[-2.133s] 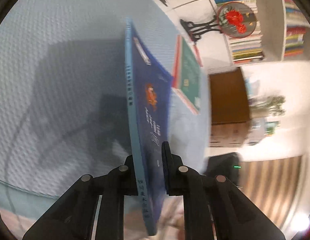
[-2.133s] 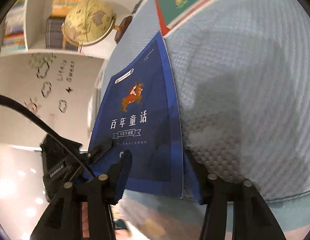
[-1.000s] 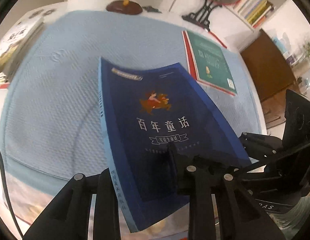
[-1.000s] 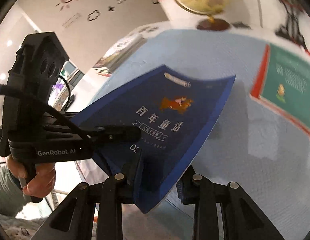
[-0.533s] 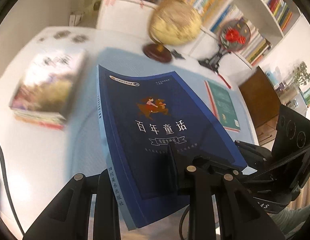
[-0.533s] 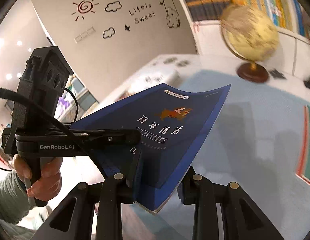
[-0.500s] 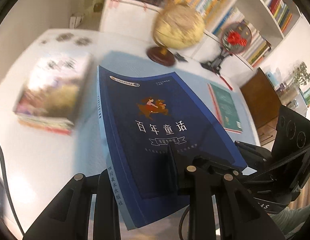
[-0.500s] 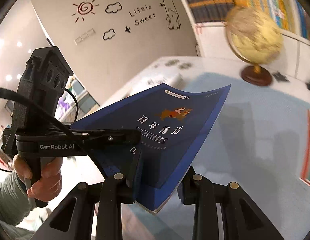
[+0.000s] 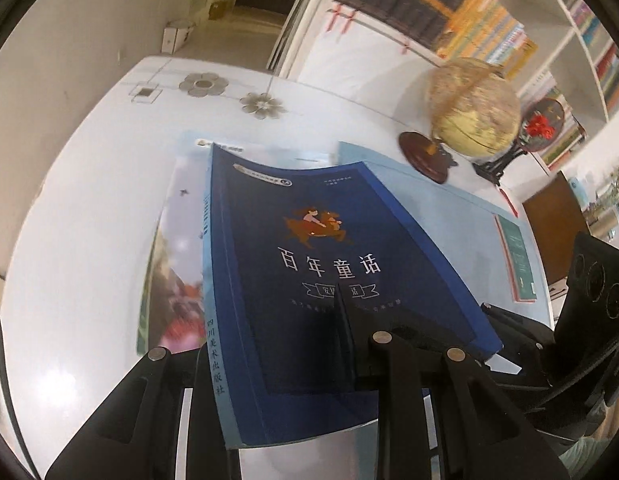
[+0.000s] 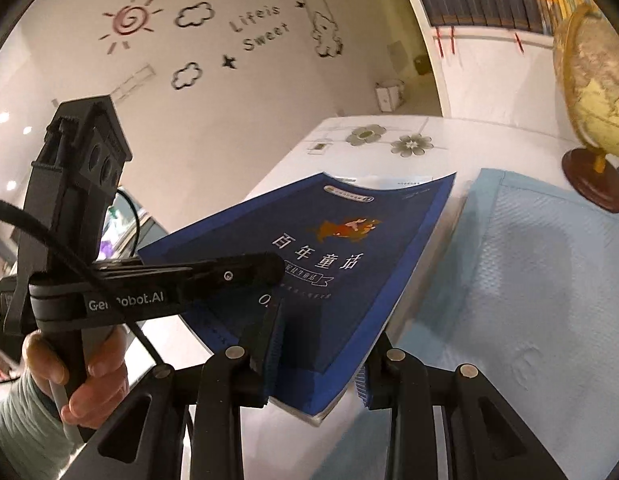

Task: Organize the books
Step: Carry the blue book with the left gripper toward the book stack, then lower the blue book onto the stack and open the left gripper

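Both grippers hold a dark blue book (image 9: 309, 264) with white Chinese title, face up, above the table. My left gripper (image 9: 269, 360) is shut on its near spine edge. My right gripper (image 10: 317, 364) is shut on its near right corner; the book also shows in the right wrist view (image 10: 333, 256). The book hovers over a stack of books (image 9: 177, 240) lying on the white table (image 9: 89, 200), whose pale cover shows beneath its left side. A green book with a red edge (image 9: 517, 256) lies on the light blue mat (image 9: 449, 224) at the right.
A globe on a dark wooden base (image 9: 469, 112) stands at the back of the table, also in the right wrist view (image 10: 593, 80). A round red-flower ornament on a black stand (image 9: 541, 124) is beside it. Bookshelves (image 9: 429, 4) line the wall behind.
The blue book went from upright on its edge to flat. Both grippers carried it left, off the blue mat, until it hangs over the stack of books.
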### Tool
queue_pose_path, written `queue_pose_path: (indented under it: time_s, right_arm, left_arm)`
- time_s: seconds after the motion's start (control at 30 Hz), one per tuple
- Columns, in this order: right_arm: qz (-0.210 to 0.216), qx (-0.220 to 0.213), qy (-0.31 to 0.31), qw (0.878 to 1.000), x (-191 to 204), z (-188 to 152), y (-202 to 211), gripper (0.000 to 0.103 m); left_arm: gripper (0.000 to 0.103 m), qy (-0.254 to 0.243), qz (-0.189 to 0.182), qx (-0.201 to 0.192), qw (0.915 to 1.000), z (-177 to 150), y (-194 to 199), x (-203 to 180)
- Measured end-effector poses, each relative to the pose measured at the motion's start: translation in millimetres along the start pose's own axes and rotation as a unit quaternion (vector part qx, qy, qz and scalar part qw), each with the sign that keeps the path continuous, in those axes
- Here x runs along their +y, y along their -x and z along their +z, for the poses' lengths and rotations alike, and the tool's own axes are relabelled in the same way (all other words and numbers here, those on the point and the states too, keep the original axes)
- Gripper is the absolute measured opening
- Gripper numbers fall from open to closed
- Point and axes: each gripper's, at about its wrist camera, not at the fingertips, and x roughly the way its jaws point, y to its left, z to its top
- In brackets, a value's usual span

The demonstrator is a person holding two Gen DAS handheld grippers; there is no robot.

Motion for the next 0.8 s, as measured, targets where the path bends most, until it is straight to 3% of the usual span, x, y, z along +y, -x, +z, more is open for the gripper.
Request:
queue_pose_path:
  time_s: [0.2,0.37,0.47,0.8]
  right_arm:
    - [0.001,0.006,-0.036,0.999,-4,6,-20,0.029]
    - [-0.01,0.024,-0.038,0.999,-2,1,-33,0.03]
    - [-0.018,0.039,-0.043,0.998,-5,-2,-48,0.03]
    - [-0.031,0.055,-0.018,0.998,2,-8,-74,0.035]
  left_arm:
    - [0.034,0.016,-0.005,0.015,0.9997,11,-11,25]
    - [0.042,0.047,-0.001,0.029,0.9985,-2,-15,48]
    - [0.042,0.08,0.009,0.044,0.9958,-12,-21,65]
    - [0.042,0.103,0.053,0.013,0.9932,-28,-2,80]
